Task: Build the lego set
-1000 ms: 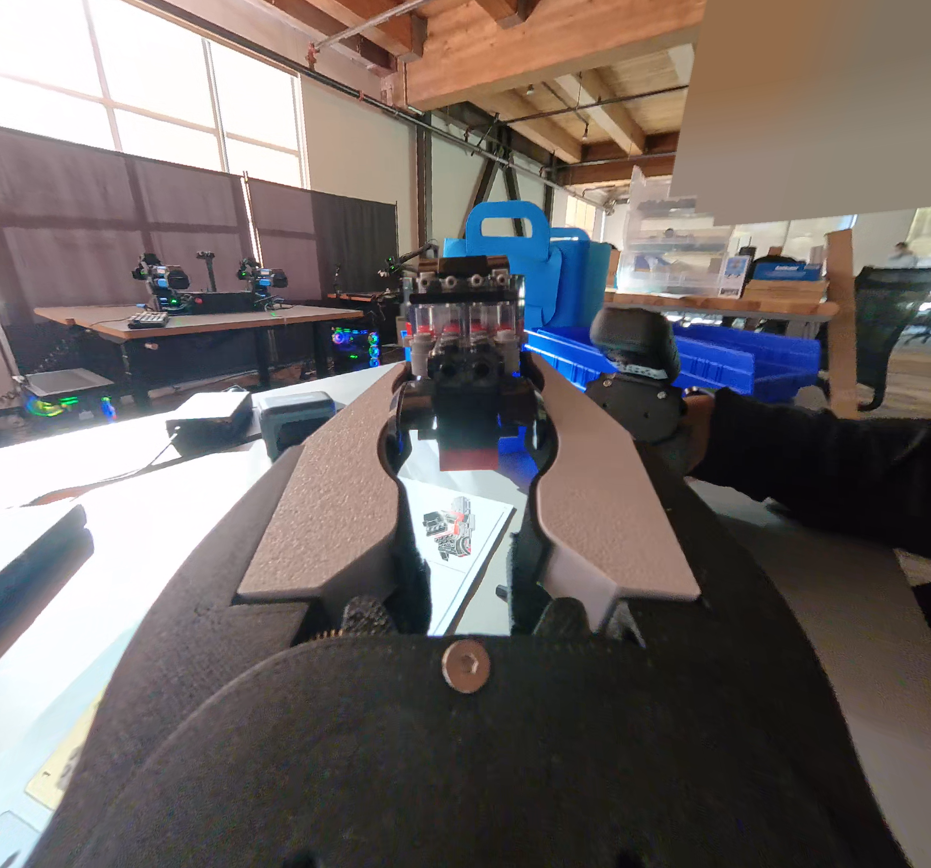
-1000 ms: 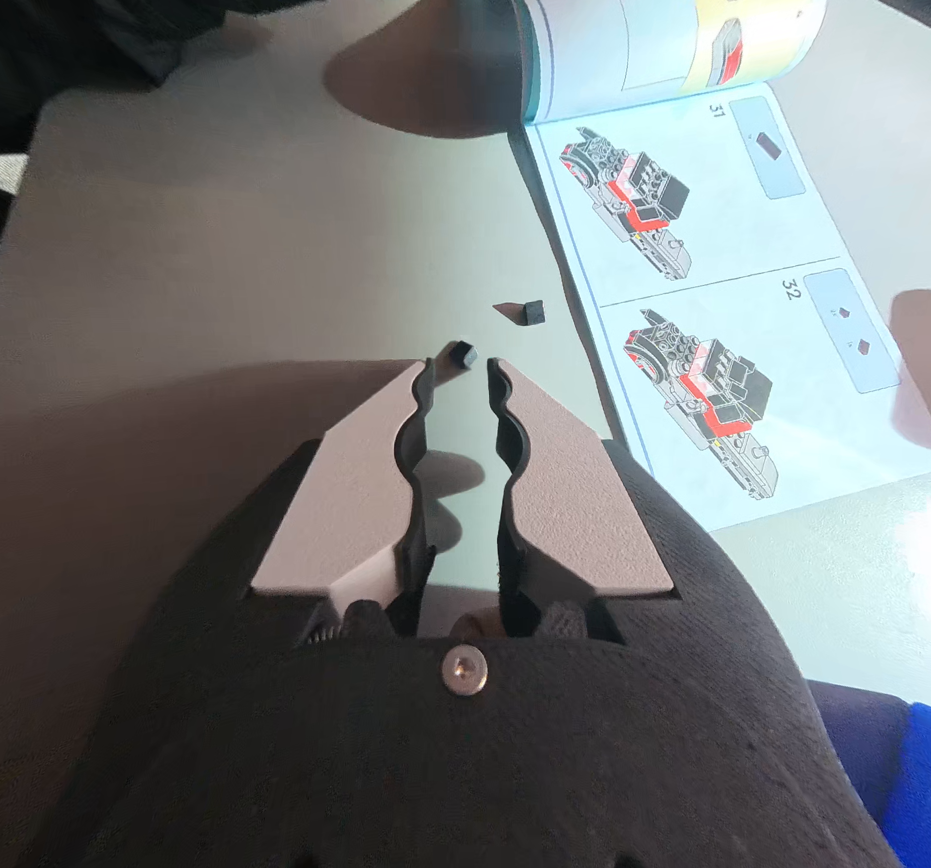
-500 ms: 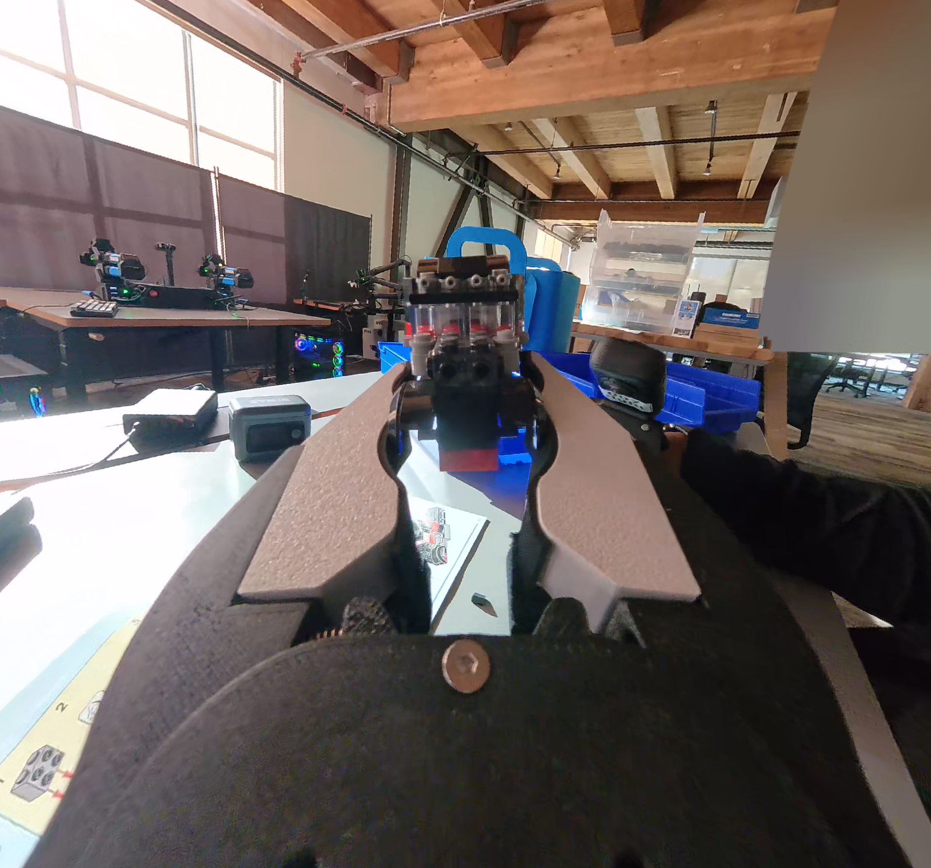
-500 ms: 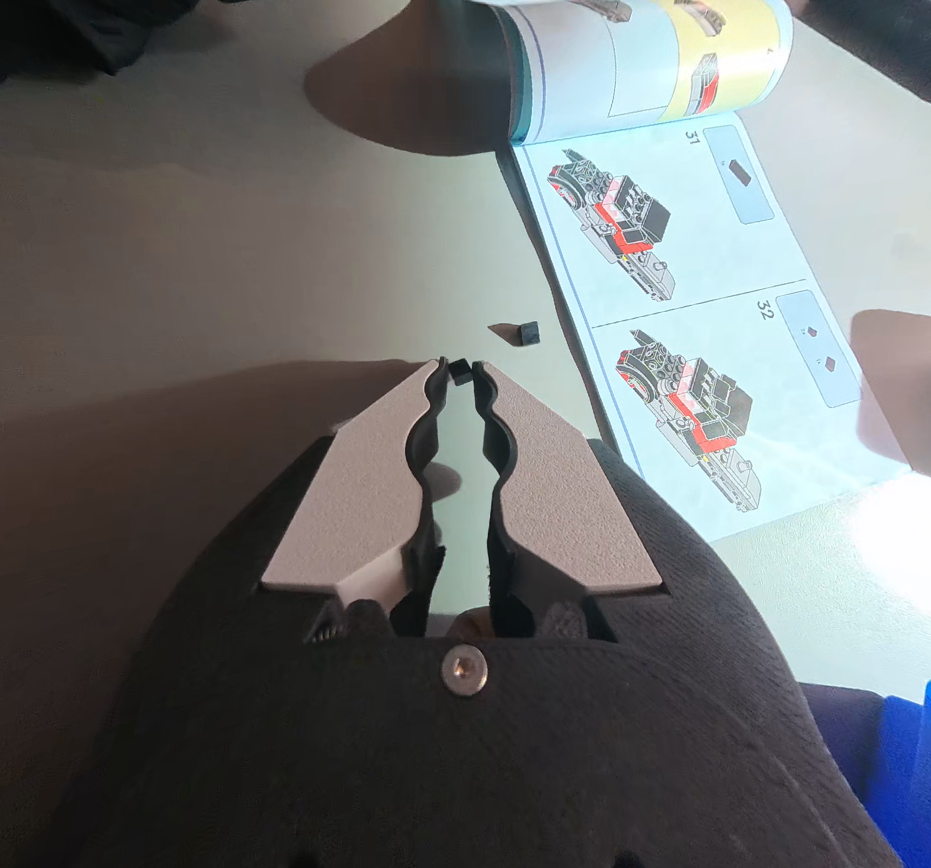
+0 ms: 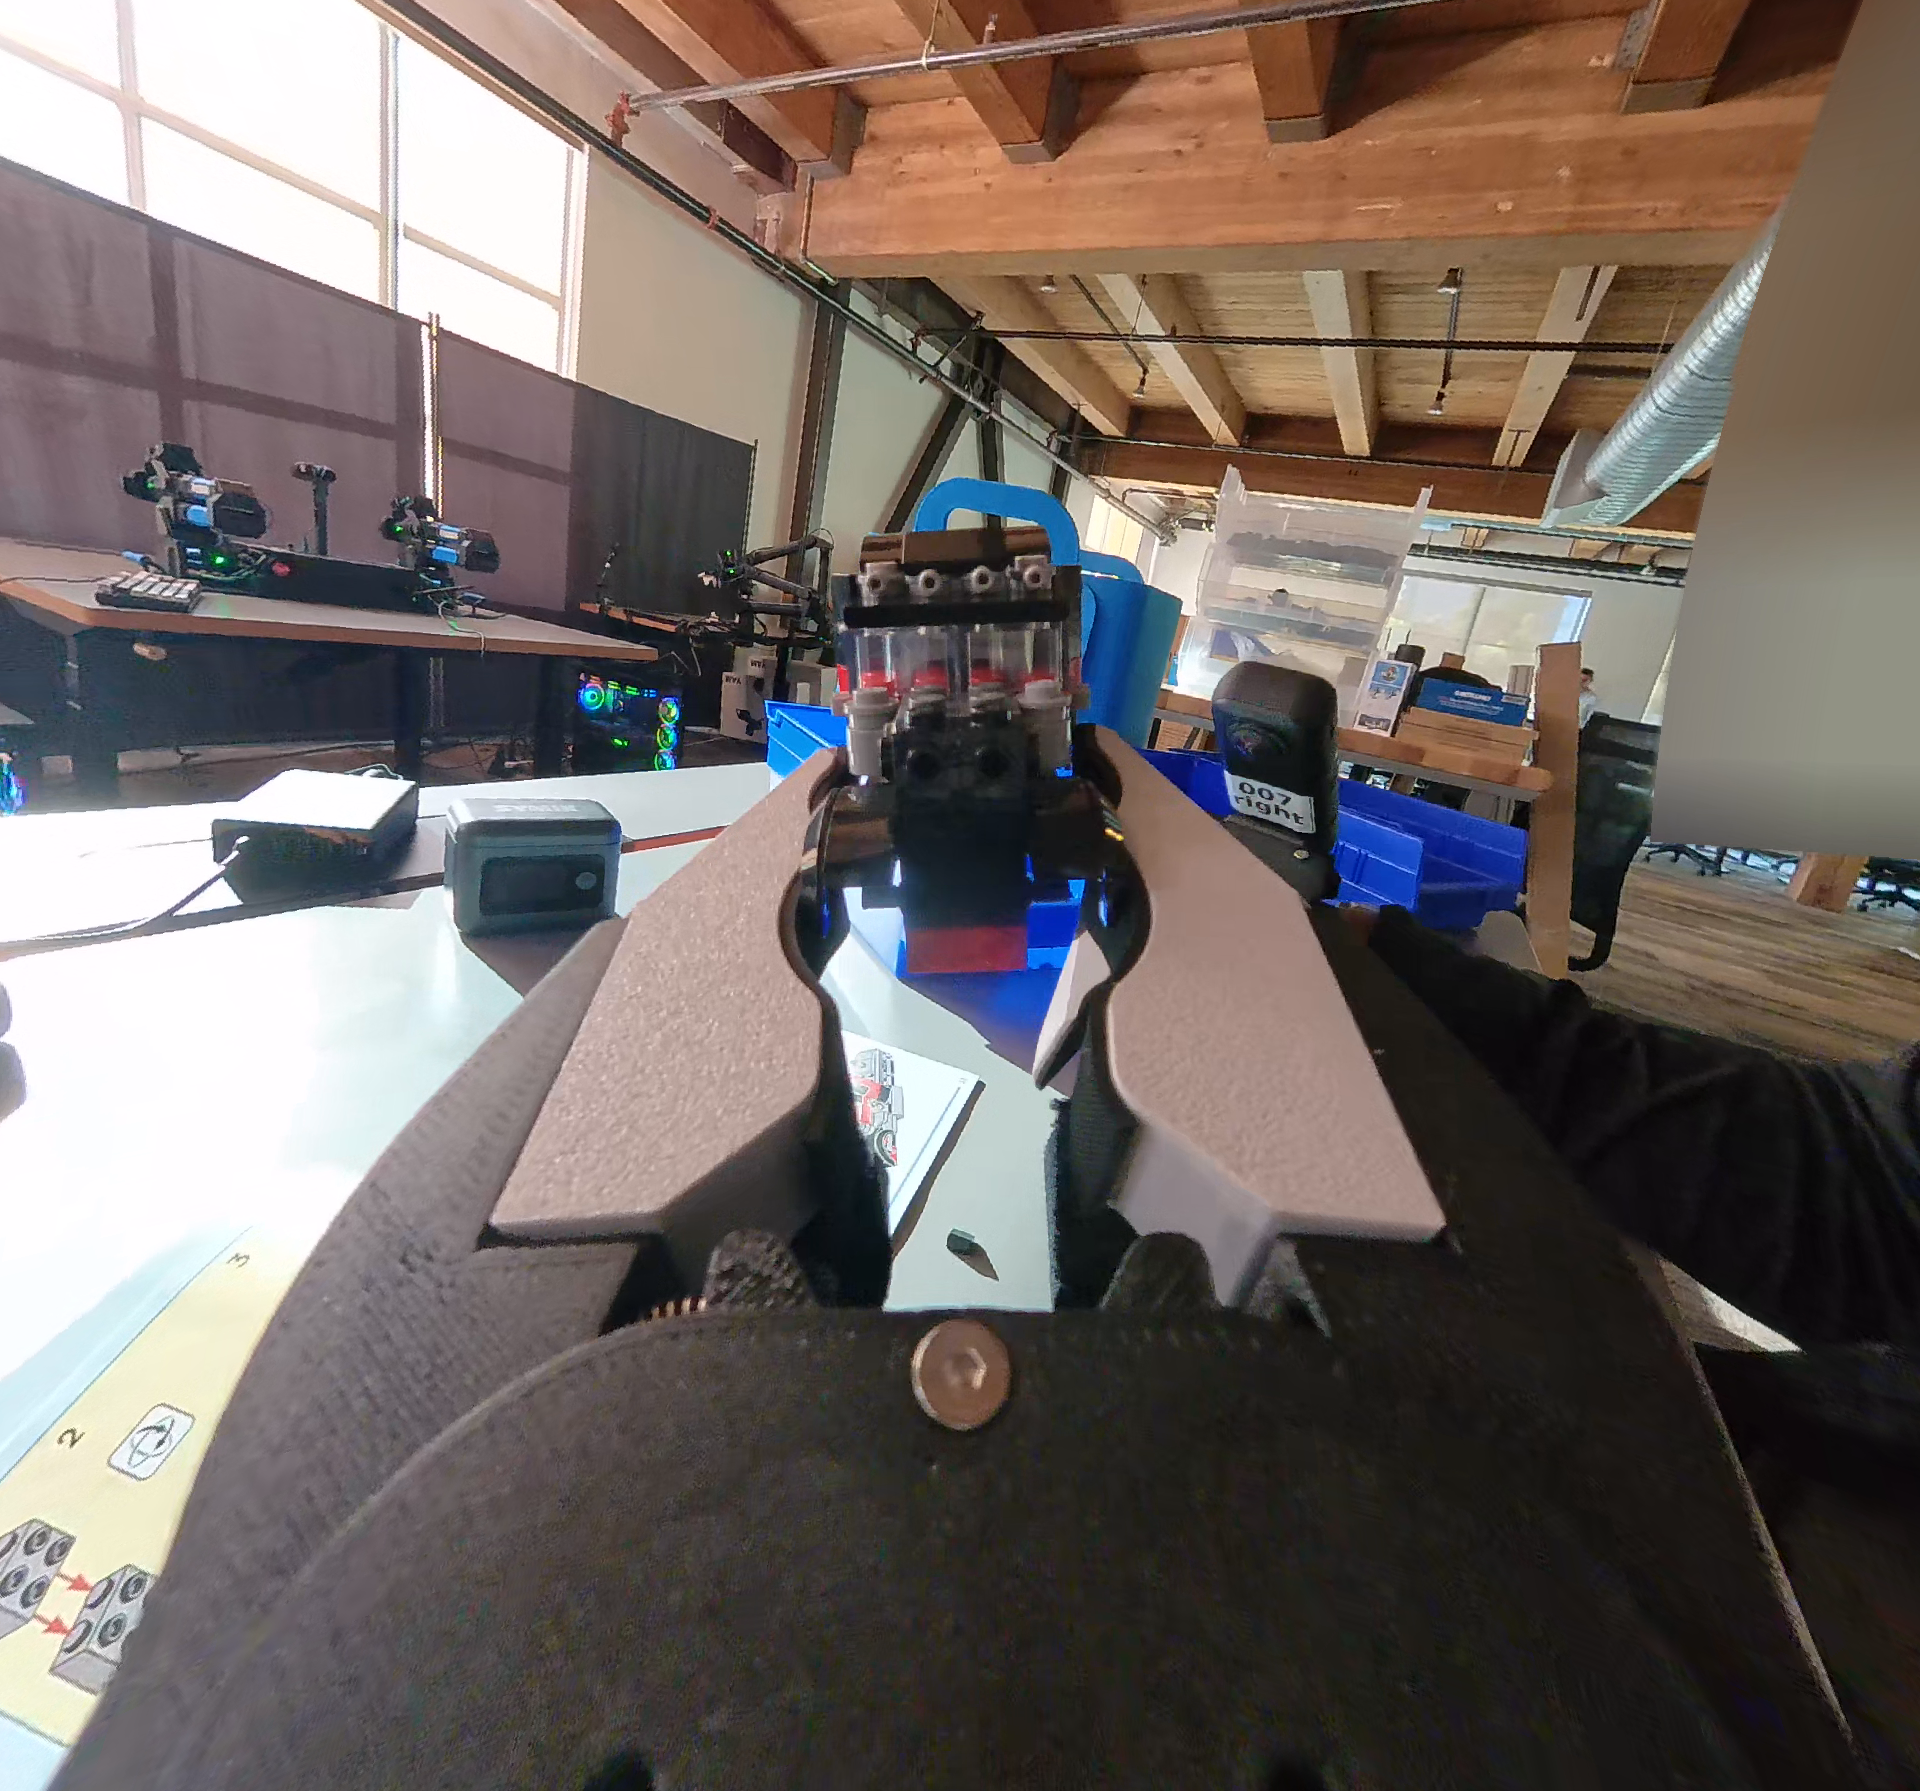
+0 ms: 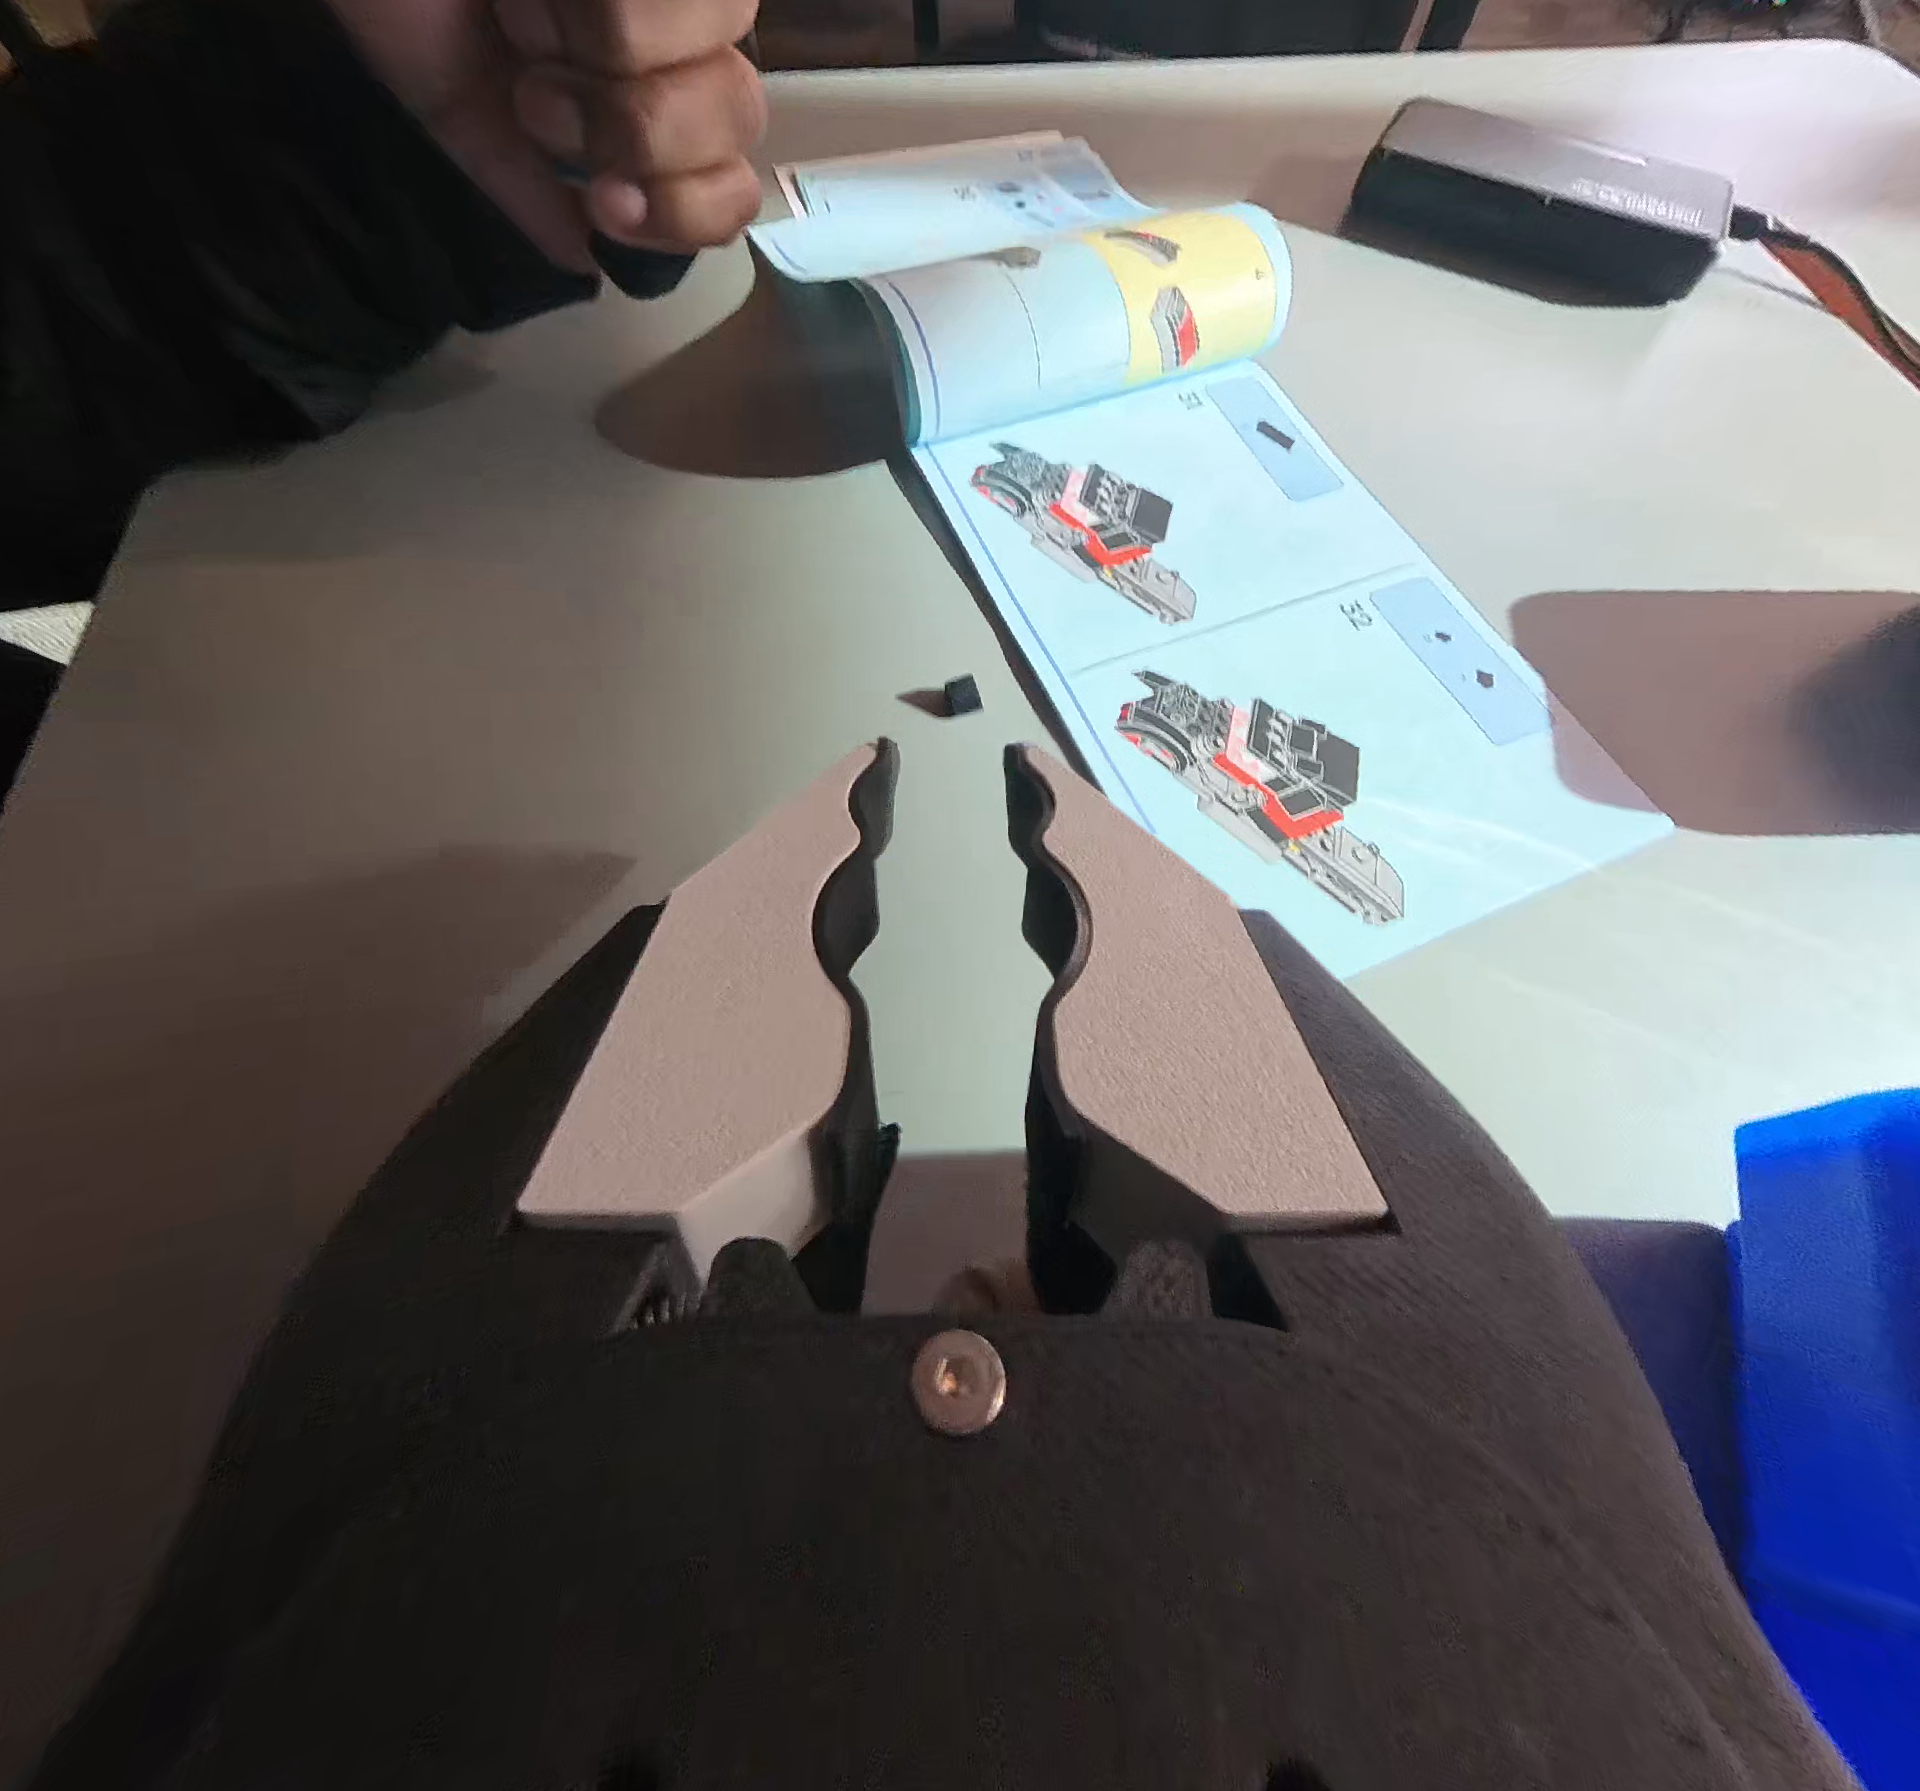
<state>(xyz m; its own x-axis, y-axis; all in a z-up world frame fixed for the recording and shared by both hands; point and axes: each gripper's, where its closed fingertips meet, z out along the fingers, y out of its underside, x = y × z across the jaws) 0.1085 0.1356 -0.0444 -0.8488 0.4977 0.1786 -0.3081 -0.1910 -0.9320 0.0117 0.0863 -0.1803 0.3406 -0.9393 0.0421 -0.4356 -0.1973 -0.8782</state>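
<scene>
My left gripper [image 5: 961, 780] is shut on the partly built lego model [image 5: 961, 702], a black, red and clear block of bricks held up above the table. My right gripper [image 6: 948, 756] is open and empty, low over the white table [image 6: 468, 702]. One small black lego piece [image 6: 963, 695] lies just beyond its fingertips, beside the open instruction booklet [image 6: 1299, 661]. That piece [image 5: 961, 1245] and the booklet's corner [image 5: 914, 1118] also show under the left gripper. The right gripper's camera housing [image 5: 1273, 744] shows right of the model.
A hand [image 6: 623, 79] holds the left gripper's handle at the far left. A black box with a cable [image 6: 1538, 203] sits at the far right of the table. Blue bins [image 5: 1423, 858] stand behind the model. A blue bin corner [image 6: 1829, 1326] is at my right. One gripper's finger ends stand about 20 centimeters off the other's. It is some 6 centimeters from my right tips to the small black lego piece [image 6: 963, 695]. Seen from the left wrist view [image 5: 958, 1254] as well.
The right gripper's jaws closed on a second small black piece, then opened again and the gripper tilted up; that piece is no longer in view. The left gripper kept hold of the model.
</scene>
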